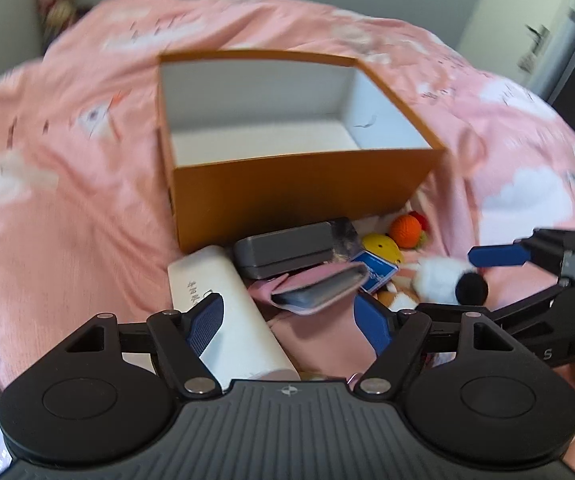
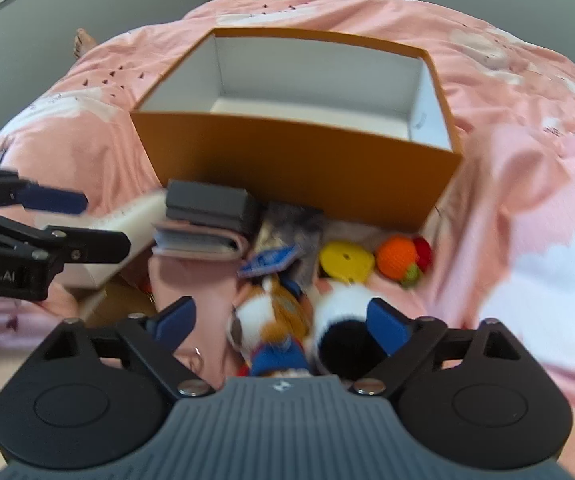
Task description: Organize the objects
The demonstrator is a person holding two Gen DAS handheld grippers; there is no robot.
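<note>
An orange box [image 1: 303, 196] stands open on the pink bed cover [image 1: 67, 208], with small things piled against its near wall — a white case [image 1: 223, 304], a grey case [image 1: 283, 252], a pink wallet [image 1: 319, 288], an orange ball [image 2: 397, 258]. The left gripper [image 1: 291, 320] hangs over the white case and wallet, jaws spread, pinching nothing. The right gripper [image 2: 283, 324] hangs over two plush toys [image 2: 343, 320] — jaws spread too.

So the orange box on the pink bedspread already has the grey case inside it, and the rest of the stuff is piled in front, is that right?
Not quite. In both wrist views the orange box is empty; the grey case lies outside, in front of it with the rest of the pile on the pink bedspread.
</note>
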